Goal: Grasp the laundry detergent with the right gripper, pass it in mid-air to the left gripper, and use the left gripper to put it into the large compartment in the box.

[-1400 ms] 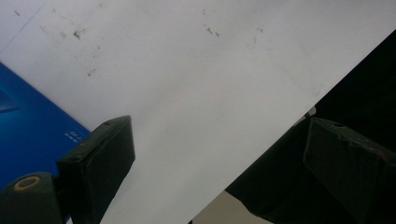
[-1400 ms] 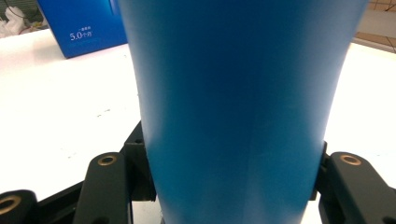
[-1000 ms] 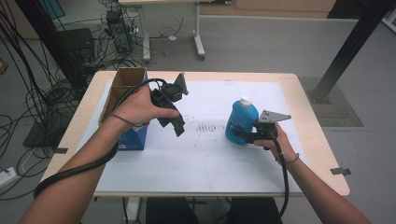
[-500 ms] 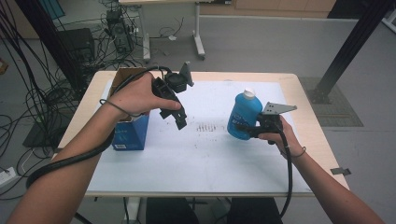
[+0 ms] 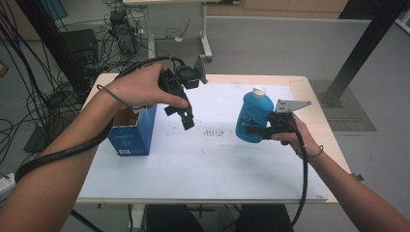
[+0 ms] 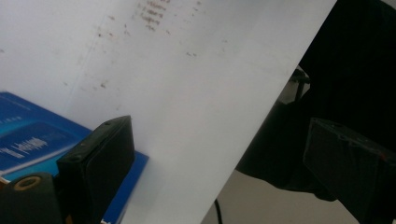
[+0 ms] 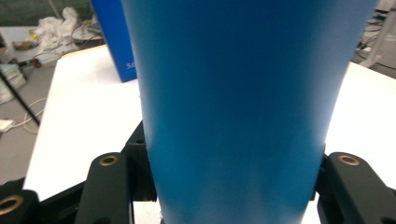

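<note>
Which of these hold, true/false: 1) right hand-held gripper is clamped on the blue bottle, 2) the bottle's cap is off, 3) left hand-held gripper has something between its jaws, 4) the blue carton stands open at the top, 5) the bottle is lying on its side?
1) True: the right hand-held gripper has its jaws shut against the sides of the blue bottle.
2) False: a white cap sits on the bottle's top.
3) False: the left hand-held gripper is open with nothing between its jaws, beside the blue carton.
4) True: the carton's top flaps are open and its brown inside shows.
5) False: the bottle is held roughly upright, cap uppermost.
</note>
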A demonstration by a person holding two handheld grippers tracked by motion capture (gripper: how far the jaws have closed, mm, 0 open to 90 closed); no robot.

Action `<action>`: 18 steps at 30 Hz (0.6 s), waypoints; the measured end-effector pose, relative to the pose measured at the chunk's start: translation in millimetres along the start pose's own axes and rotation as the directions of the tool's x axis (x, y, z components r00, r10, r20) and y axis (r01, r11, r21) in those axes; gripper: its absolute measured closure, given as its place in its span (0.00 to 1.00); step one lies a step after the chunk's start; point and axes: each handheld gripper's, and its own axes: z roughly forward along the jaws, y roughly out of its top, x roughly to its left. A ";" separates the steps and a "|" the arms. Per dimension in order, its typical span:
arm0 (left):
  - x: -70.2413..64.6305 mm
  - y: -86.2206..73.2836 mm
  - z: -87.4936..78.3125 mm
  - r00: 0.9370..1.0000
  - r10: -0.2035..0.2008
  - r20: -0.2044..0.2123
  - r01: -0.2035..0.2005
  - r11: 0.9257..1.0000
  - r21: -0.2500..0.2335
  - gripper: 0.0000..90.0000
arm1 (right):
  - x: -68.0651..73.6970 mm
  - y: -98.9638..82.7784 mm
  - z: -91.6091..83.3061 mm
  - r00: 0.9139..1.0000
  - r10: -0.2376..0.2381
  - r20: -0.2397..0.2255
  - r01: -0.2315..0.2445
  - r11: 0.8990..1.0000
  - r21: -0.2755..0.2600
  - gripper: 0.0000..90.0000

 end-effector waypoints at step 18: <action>-6.1 8.8 -4.0 0.995 0.102 0.020 -0.102 0.995 0.002 0.11 | 28.1 18.7 18.4 0.980 -0.062 -0.189 0.063 0.998 0.001 0.47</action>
